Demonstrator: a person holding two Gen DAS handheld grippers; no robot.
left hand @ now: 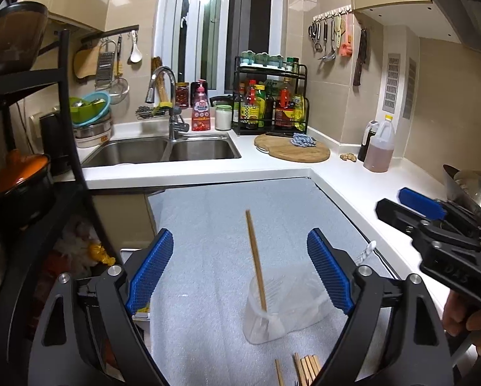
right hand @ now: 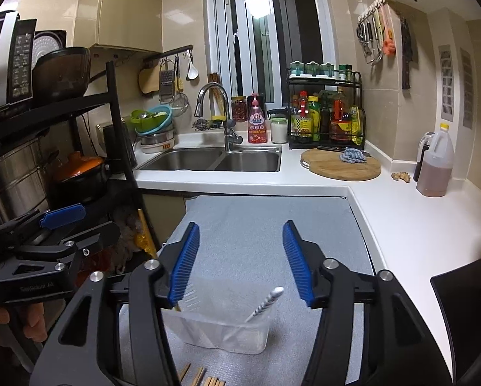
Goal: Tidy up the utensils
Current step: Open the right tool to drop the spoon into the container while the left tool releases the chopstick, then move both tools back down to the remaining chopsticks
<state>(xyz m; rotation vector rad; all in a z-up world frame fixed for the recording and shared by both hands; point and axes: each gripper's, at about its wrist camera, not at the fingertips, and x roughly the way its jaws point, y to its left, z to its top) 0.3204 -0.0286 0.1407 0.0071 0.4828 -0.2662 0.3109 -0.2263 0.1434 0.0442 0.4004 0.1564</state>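
Observation:
A translucent plastic utensil holder (left hand: 274, 308) stands on a grey mat (left hand: 227, 225). One wooden chopstick (left hand: 256, 260) leans in it, and a white striped handle (left hand: 366, 252) pokes out behind my left gripper's right finger. Several loose wooden chopsticks (left hand: 306, 366) lie on the mat at the bottom edge. My left gripper (left hand: 240, 273) is open and empty above the holder. In the right wrist view my right gripper (right hand: 240, 263) is open and empty above the holder (right hand: 221, 325), with the white striped handle (right hand: 266, 302) standing in it and chopstick ends (right hand: 205, 378) below.
A double sink (left hand: 163, 149) and faucet (left hand: 166, 96) sit behind the mat. A round cutting board (left hand: 292, 149), condiment rack (left hand: 272, 103) and oil jug (left hand: 380, 144) stand on the white counter. A black shelf with an orange-lidded pot (left hand: 18, 180) is at left.

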